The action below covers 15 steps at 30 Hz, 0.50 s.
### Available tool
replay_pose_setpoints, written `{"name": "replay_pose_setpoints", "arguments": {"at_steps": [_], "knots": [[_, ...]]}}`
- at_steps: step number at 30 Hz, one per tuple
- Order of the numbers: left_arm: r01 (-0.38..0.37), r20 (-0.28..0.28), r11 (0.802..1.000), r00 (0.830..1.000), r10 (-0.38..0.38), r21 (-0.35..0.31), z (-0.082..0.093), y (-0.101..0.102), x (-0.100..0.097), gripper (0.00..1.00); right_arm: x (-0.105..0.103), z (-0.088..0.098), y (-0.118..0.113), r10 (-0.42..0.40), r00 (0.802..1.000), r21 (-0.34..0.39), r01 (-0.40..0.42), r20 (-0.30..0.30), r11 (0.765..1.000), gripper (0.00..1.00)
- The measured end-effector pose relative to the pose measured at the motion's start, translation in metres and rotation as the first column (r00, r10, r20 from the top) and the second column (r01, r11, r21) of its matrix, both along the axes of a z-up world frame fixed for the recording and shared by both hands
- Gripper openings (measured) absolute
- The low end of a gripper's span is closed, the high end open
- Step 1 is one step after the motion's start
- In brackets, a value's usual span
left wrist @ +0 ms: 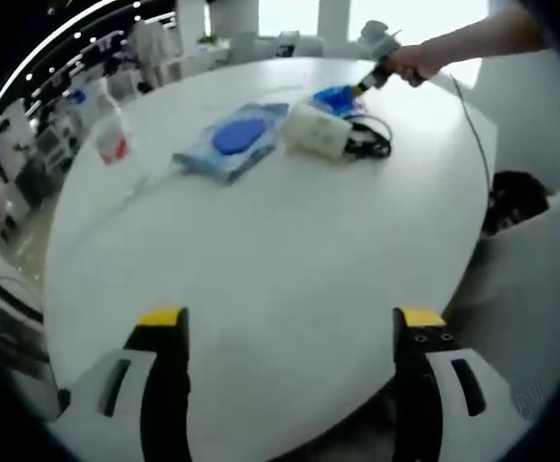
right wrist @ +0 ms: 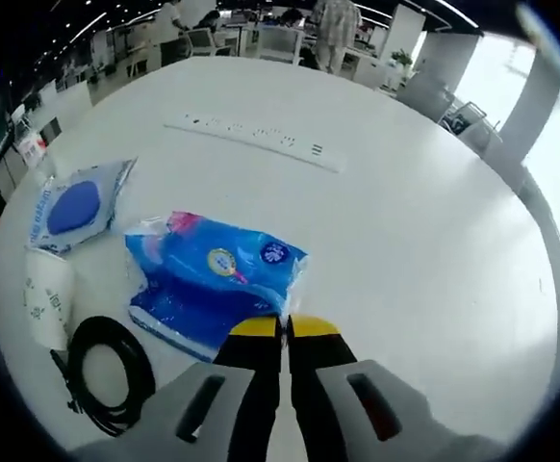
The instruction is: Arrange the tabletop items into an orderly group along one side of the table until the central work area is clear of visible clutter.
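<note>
A blue tissue pack (right wrist: 213, 274) lies on the white round table (right wrist: 405, 241). My right gripper (right wrist: 284, 327) is shut, its yellow tips pinching the pack's near edge. To the pack's left are a clear pouch with a blue disc (right wrist: 73, 207), a white paper cup (right wrist: 49, 298) on its side and a coiled black cable (right wrist: 112, 371). From across the table, the left gripper view has the same group: pouch (left wrist: 232, 142), cup (left wrist: 317, 130), cable (left wrist: 369, 142) and blue pack (left wrist: 336, 96), with a hand holding the right gripper (left wrist: 369, 82) over it. My left gripper (left wrist: 290, 322) is open over bare table.
A white power strip (right wrist: 261, 135) runs across the far part of the table. A small bottle with a red label (left wrist: 114, 140) stands near the table's left edge. Office desks and chairs surround the table; a dark chair (left wrist: 516, 197) sits at its right edge.
</note>
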<state>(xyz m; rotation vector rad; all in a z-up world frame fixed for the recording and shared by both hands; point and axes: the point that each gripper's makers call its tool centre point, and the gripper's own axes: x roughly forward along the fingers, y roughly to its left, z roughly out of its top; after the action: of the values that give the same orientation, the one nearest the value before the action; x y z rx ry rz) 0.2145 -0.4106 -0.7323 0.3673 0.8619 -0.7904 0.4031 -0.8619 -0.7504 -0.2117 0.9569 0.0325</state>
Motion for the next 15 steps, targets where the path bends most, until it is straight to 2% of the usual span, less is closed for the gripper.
{"name": "replay_pose_setpoints", "arguments": {"at_steps": [4, 8, 9, 11, 15], "knots": [[0.005, -0.005, 1.0, 1.0, -0.005, 0.008, -0.002, 0.0, -0.001, 0.84, 0.009, -0.001, 0.002, 0.02, 1.0, -0.007, -0.02, -0.008, 1.0, 0.01], [0.011, -0.008, 1.0, 1.0, -0.011, 0.014, -0.003, 0.0, -0.002, 0.84, 0.005, -0.004, 0.005, 0.029, 0.999, -0.016, -0.029, -0.038, 0.999, 0.03], [0.012, -0.009, 1.0, 1.0, -0.012, 0.015, -0.004, 0.0, -0.002, 0.84, 0.004, -0.005, 0.002, 0.023, 0.998, -0.029, -0.025, -0.057, 0.999, 0.11], [0.016, -0.009, 1.0, 1.0, -0.016, 0.019, -0.004, 0.001, -0.003, 0.84, 0.009, -0.006, -0.001, 0.013, 0.999, -0.046, -0.016, -0.052, 0.999, 0.27], [0.02, -0.011, 1.0, 1.0, -0.019, 0.019, -0.004, 0.001, -0.003, 0.84, 0.008, 0.003, -0.001, -0.021, 0.999, -0.04, 0.02, -0.027, 0.999, 0.3]]}}
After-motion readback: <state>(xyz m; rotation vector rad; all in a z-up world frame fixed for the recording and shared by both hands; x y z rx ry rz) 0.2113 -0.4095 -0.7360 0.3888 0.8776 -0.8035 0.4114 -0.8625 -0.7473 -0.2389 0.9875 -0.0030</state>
